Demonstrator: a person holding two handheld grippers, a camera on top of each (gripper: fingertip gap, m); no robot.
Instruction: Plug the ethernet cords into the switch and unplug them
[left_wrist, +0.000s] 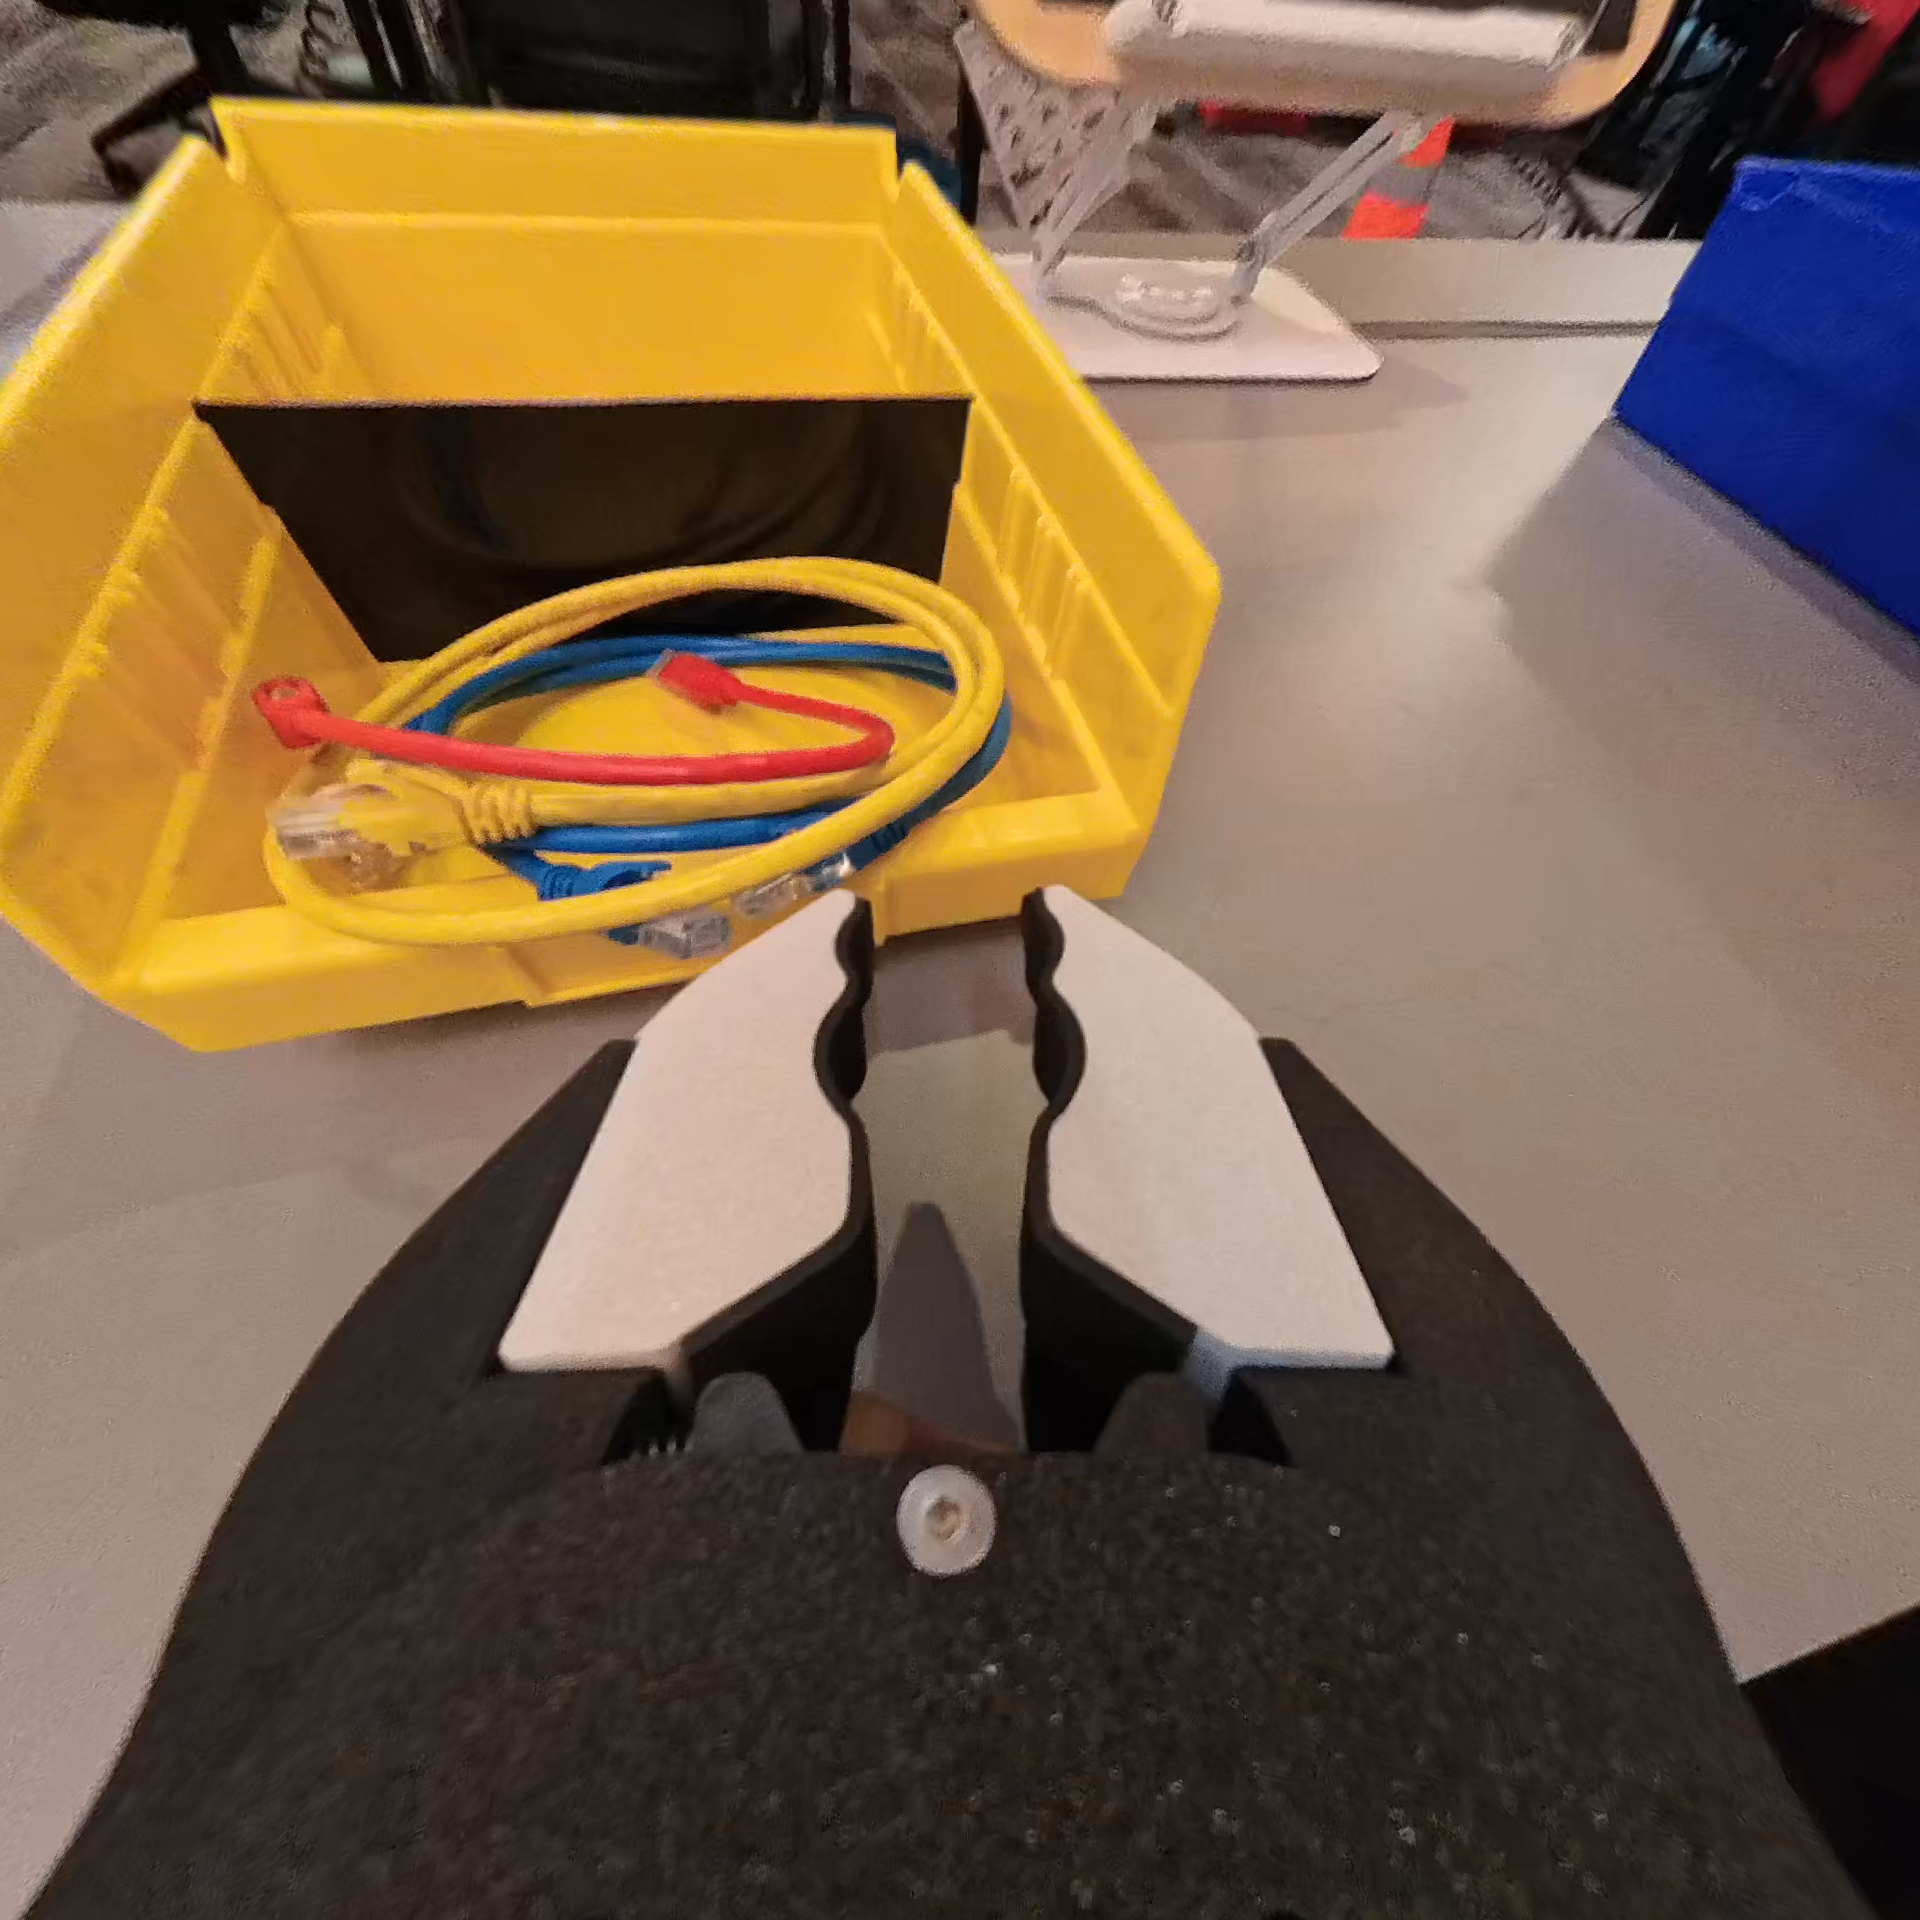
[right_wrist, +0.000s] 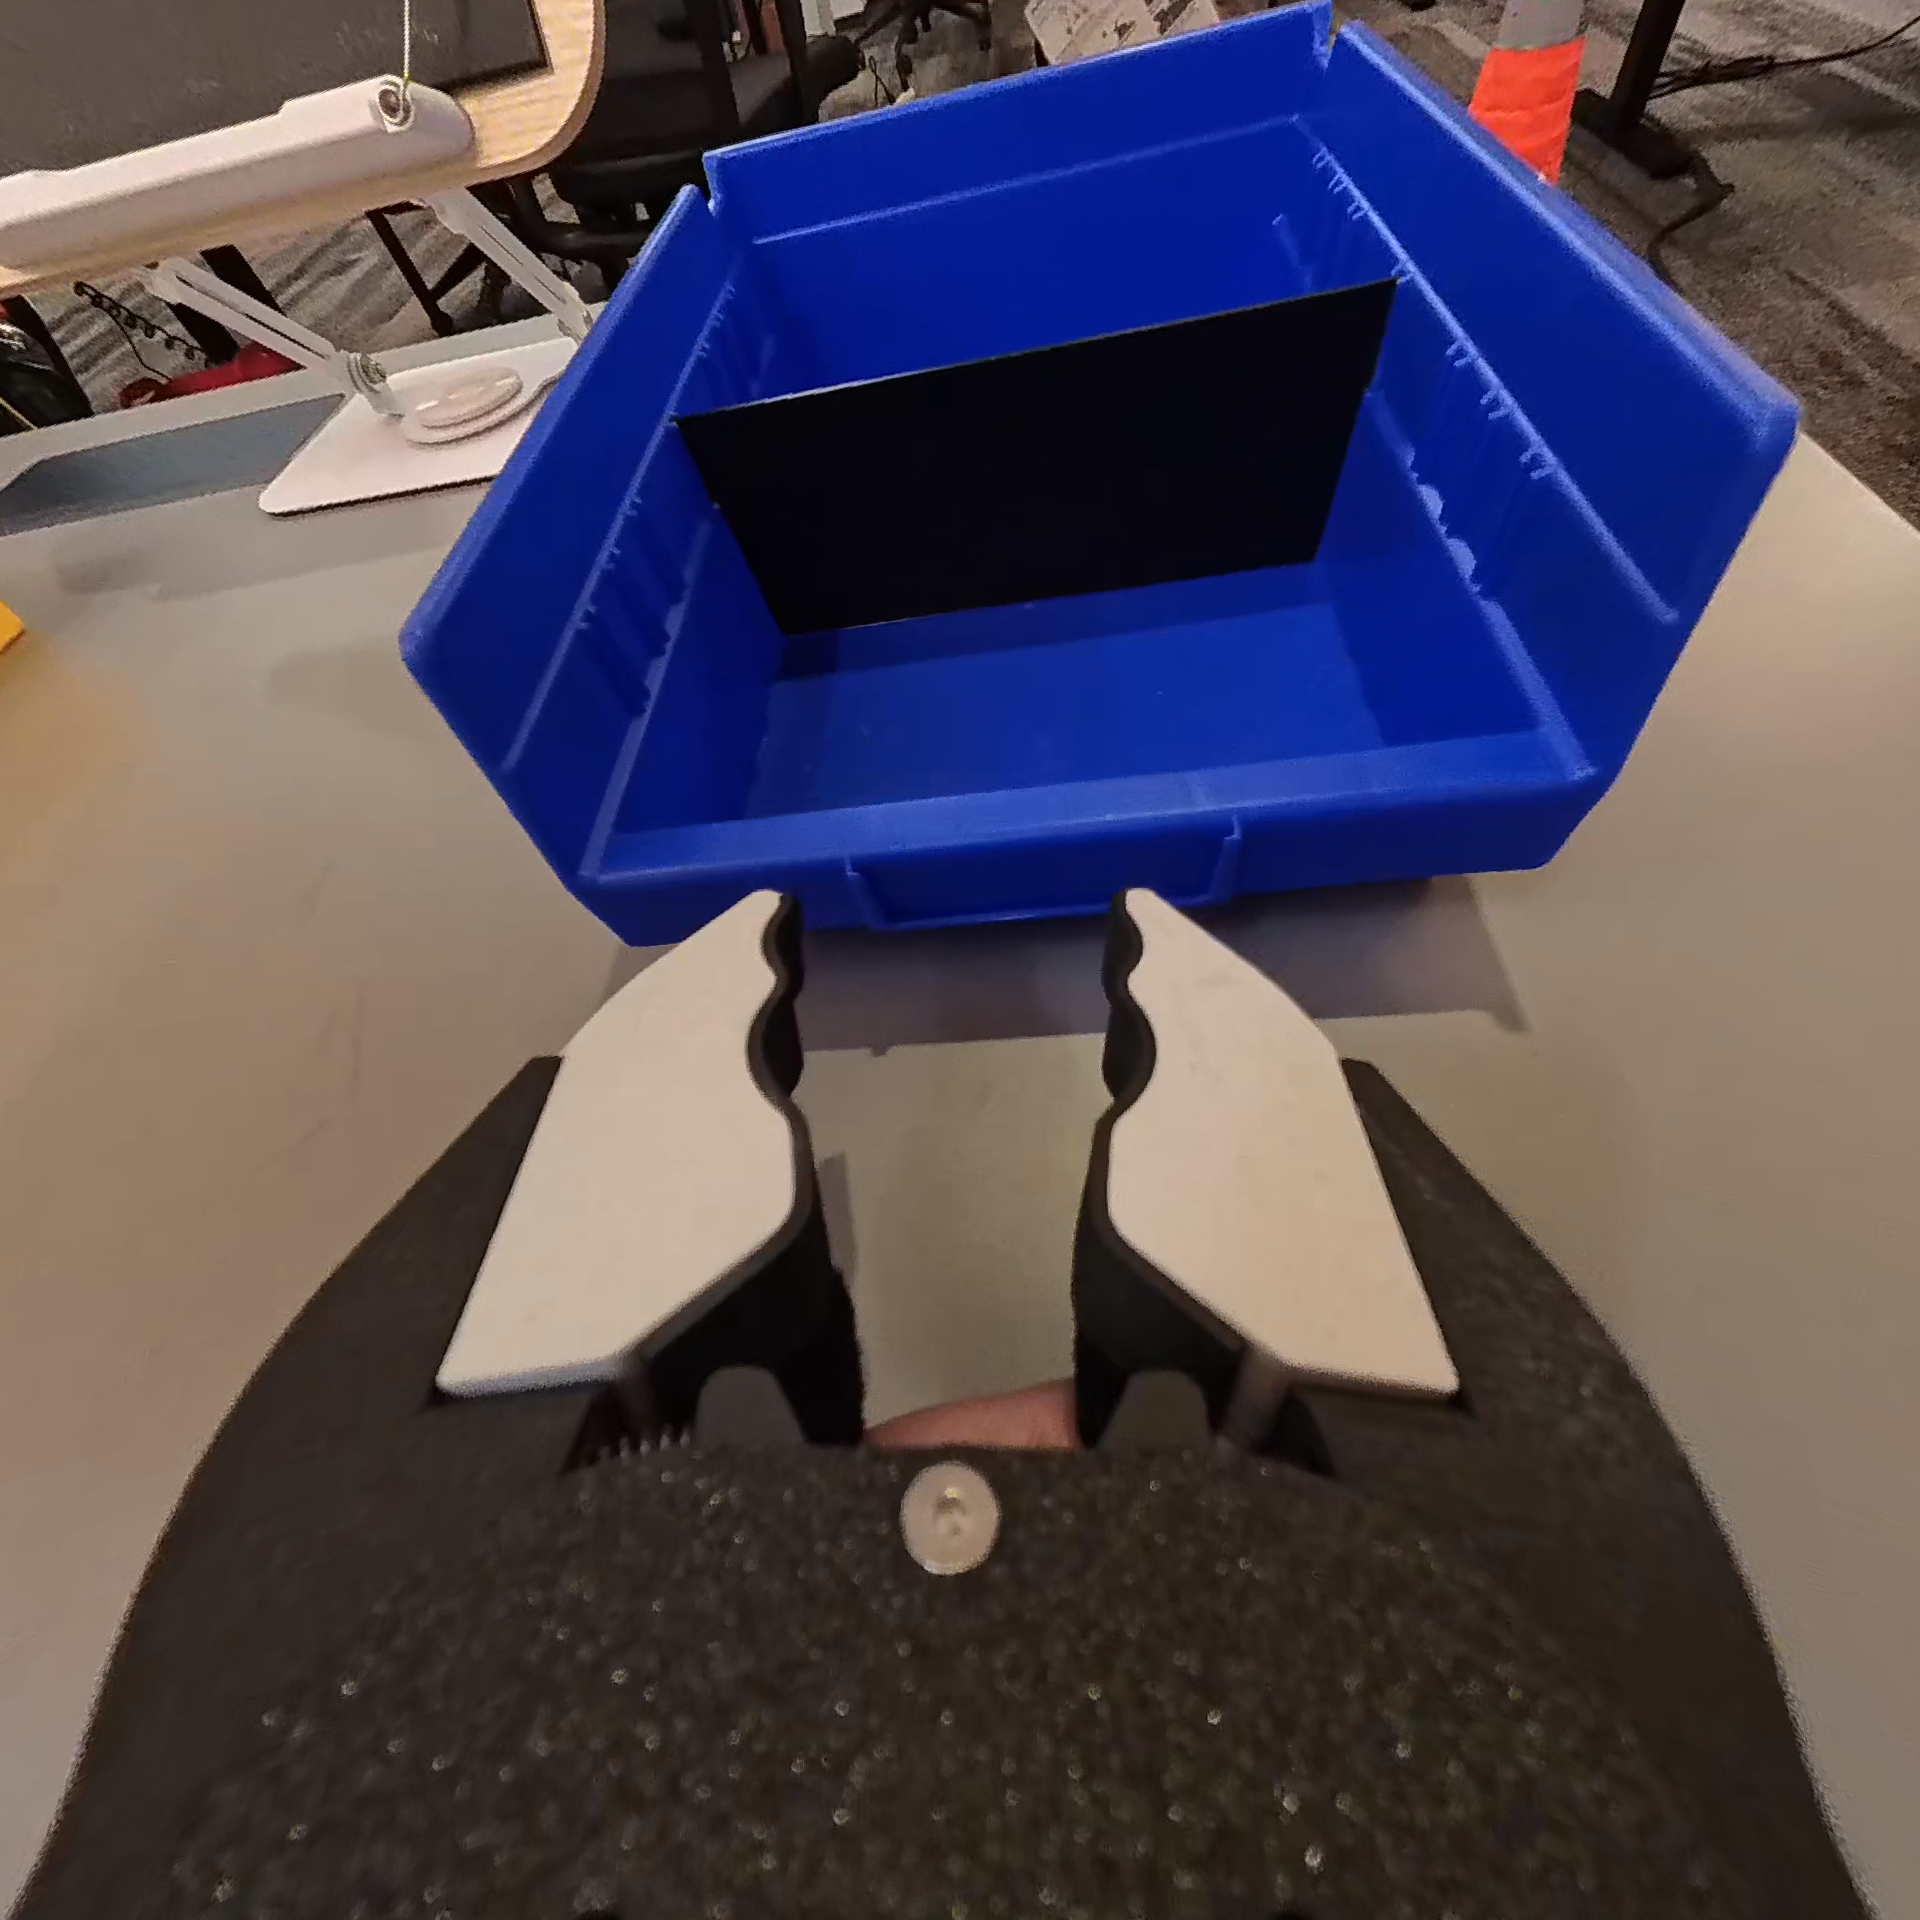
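Note:
In the left wrist view a yellow bin (left_wrist: 1049, 540) holds three coiled ethernet cords: a yellow cord (left_wrist: 935, 623), a blue cord (left_wrist: 727, 831) and a short red cord (left_wrist: 623, 767). A black divider (left_wrist: 582, 499) stands behind them. My left gripper (left_wrist: 943, 914) is open and empty, just in front of the bin's front right corner. In the right wrist view my right gripper (right_wrist: 951, 920) is open and empty, just in front of an empty blue bin (right_wrist: 1039, 842) with a black divider (right_wrist: 1039, 478). No switch shows in either view.
Both bins sit on a grey table (left_wrist: 1455, 831). The blue bin's corner shows at the right of the left wrist view (left_wrist: 1797, 395). A white stand with a flat base (left_wrist: 1226, 332) is behind the bins; it also shows in the right wrist view (right_wrist: 416, 426). An orange cone (right_wrist: 1527, 83) stands on the floor beyond. Some 55 cm of space lies between my two pairs of fingers.

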